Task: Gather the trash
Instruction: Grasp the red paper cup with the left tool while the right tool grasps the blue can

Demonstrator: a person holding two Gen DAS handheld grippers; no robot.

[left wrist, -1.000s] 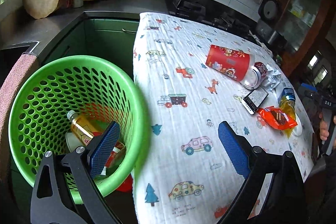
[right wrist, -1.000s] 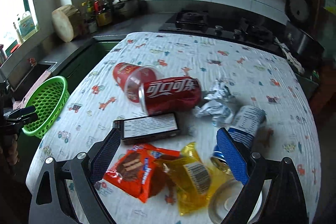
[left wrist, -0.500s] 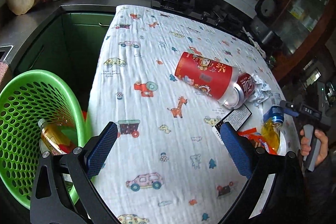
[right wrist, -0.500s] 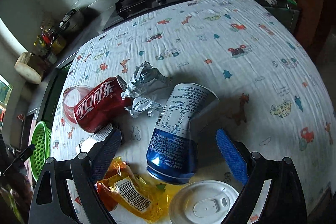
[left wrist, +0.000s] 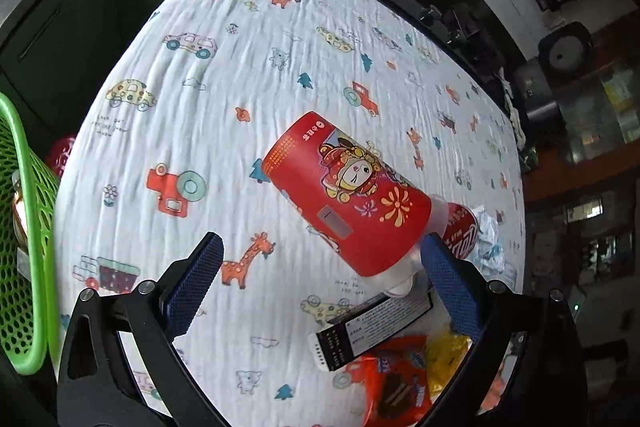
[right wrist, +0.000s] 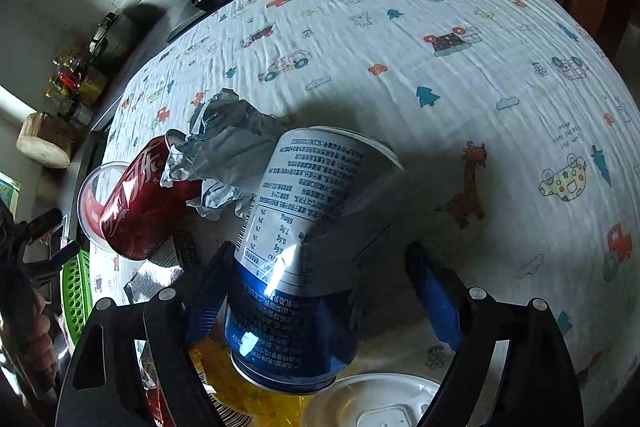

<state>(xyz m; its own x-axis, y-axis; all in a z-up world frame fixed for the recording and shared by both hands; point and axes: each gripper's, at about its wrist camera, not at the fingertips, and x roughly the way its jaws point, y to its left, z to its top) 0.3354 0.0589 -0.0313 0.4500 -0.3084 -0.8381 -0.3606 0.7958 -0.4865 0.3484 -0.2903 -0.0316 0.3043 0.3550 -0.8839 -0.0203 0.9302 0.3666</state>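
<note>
On the cartoon-print cloth [left wrist: 280,75] the trash sits in one cluster: one red paper cup [left wrist: 352,203] on its side, one red cola can [right wrist: 140,203] touching the cup's clear lid at about three o'clock of the cup in the left wrist view, one wad of crumpled paper [right wrist: 224,151] against the cola can, one dented blue-and-white can [right wrist: 296,247], one black card box [left wrist: 372,327], one orange snack wrapper [left wrist: 396,383], one yellow wrapper [left wrist: 444,351] and one white plastic lid [right wrist: 380,407]. One green mesh basket [left wrist: 24,267] stands off the cloth's edge at nine o'clock in the left wrist view, with a bottle partly visible through its wall. The left gripper [left wrist: 320,287] has its two blue pads spread wide with nothing clamped; the red paper cup's wide end lies between them, up against the pad at three o'clock. The right gripper [right wrist: 320,291] is closing, and the blue-and-white can lies between its two pads: the pad at nine o'clock is at the can's side, while the pad at three o'clock stands clear of it. The white plastic lid lies at six o'clock of that can, the yellow wrapper at seven.
</note>
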